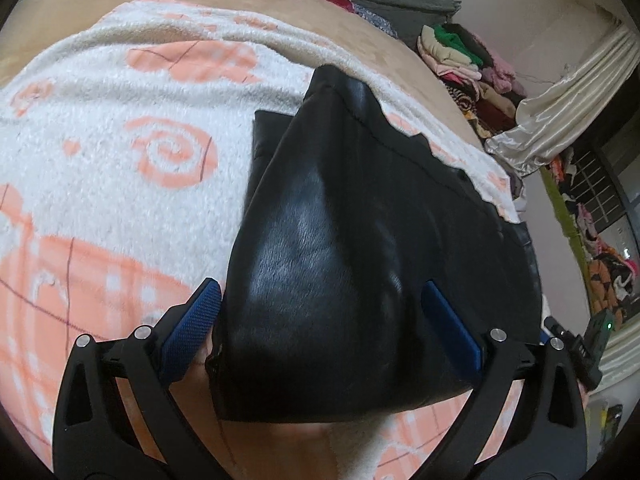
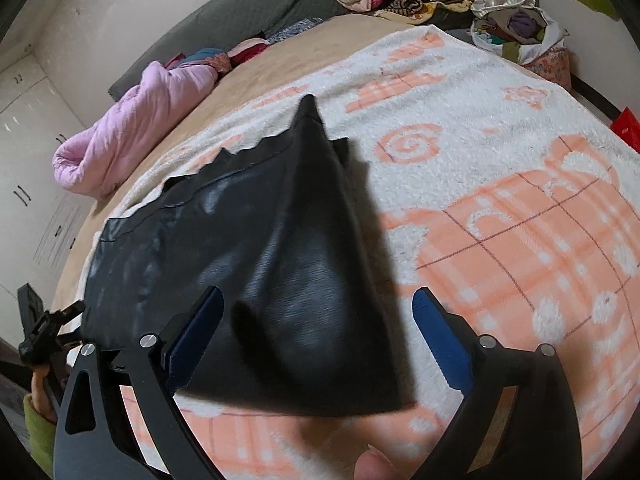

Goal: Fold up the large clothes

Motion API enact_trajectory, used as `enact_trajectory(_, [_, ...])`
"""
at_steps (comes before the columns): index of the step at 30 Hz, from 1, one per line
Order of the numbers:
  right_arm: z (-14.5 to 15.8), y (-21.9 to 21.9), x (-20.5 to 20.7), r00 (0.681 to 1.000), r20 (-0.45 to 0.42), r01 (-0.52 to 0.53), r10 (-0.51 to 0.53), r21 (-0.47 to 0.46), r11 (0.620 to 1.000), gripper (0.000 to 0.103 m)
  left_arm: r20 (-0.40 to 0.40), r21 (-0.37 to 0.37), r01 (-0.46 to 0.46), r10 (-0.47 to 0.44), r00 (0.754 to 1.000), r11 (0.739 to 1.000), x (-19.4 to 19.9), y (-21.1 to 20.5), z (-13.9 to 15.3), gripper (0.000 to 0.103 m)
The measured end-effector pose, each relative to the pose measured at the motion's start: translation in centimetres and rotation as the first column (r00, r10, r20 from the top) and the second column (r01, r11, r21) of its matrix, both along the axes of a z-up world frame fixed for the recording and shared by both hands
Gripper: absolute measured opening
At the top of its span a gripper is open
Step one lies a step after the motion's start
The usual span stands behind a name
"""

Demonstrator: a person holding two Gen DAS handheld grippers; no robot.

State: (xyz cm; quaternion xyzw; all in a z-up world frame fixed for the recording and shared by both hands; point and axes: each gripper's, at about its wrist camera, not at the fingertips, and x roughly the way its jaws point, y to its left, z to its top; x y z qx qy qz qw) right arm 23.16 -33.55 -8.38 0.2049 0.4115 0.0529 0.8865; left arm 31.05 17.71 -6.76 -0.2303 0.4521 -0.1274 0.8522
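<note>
A black, shiny, leather-like garment [image 1: 320,220] lies folded on a white and orange patterned blanket [image 1: 120,128], its far end raised in a peak. My left gripper [image 1: 320,292] is open wide just above its near part, the blue pads [image 1: 192,328] on either side of the cloth and not pressing it. In the right wrist view the same garment [image 2: 280,240] stretches to the left. My right gripper [image 2: 320,296] stands open over its near corner, one pad over the cloth and the other over the blanket [image 2: 520,240]. The left gripper [image 2: 40,332] shows at that view's left edge, held by a hand with a green sleeve.
The blanket covers a tan bed [image 1: 360,28]. A pink quilt [image 2: 132,128] lies rolled at the bed's far side. Piles of clothes [image 1: 472,64] and a pale curtain [image 1: 560,120] stand beyond the bed. White cupboards [image 2: 24,140] line the wall. A red object [image 2: 628,128] sits at the right.
</note>
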Motion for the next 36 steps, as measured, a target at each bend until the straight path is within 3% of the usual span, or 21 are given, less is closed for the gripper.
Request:
enact_trajectory(3, [-1.1,-0.7,0.8,1.0,-0.02,0.009,-0.009,0.02,1.0,0.094,0.013,0.03,0.0,0.0,1.0,1.0,-0.2,-0.4,-0.3,0.093])
enact_trajectory(5, [-1.6,-0.7,1.2,1.0,-0.023,-0.009,0.01,0.048,0.999,0.088,0.019,0.055,-0.003,0.002,1.0,0.998,-0.3,-0.7,-0.4,0.088])
enact_trajectory(6, [-1.8,-0.7,1.3,0.999,-0.02,-0.024,0.025,0.067,0.997,0.076,0.021,0.062,-0.006,0.005,1.0,0.998,-0.4,-0.8,-0.4,0.083])
enact_trajectory(7, [-2.0,-0.6,1.6,0.998,-0.021,-0.054,0.056,0.109,0.993,0.056,0.023,0.074,-0.008,0.007,1.0,0.997,-0.5,-0.9,-0.3,0.077])
enact_trajectory(10, [-2.5,-0.2,2.1,0.994,-0.038,-0.093,0.099,0.134,0.987,0.043,0.049,0.112,-0.002,-0.003,0.999,0.994,-1.1,-1.4,0.4,0.058])
enact_trajectory(13, [-2.0,0.0,2.0,0.992,-0.033,-0.121,0.125,0.111,0.986,0.037,0.071,0.115,-0.012,0.003,0.997,0.993,-2.1,-1.3,0.7,0.048])
enact_trajectory(19, [-0.2,0.1,1.0,0.987,-0.003,-0.161,0.162,0.049,0.986,0.026,0.07,0.1,-0.01,0.003,0.998,0.995,-3.7,-1.5,1.0,0.045])
enact_trajectory(26, [0.1,-1.4,-0.7,0.984,-0.048,-0.172,0.172,-0.003,0.985,0.029,0.071,0.097,0.036,-0.043,0.997,0.995,-6.5,-3.0,1.0,0.045])
enact_trajectory(30, [-0.7,-1.6,-0.5,0.987,-0.073,-0.147,0.145,-0.01,0.989,0.043,0.071,0.124,0.029,-0.038,0.997,0.992,-6.4,-3.4,0.6,0.048])
enact_trajectory(36, [0.6,-1.6,-1.0,0.994,-0.056,-0.097,0.094,-0.049,0.994,0.074,0.066,0.141,0.042,-0.051,0.996,0.989,-5.8,-3.6,0.8,0.062])
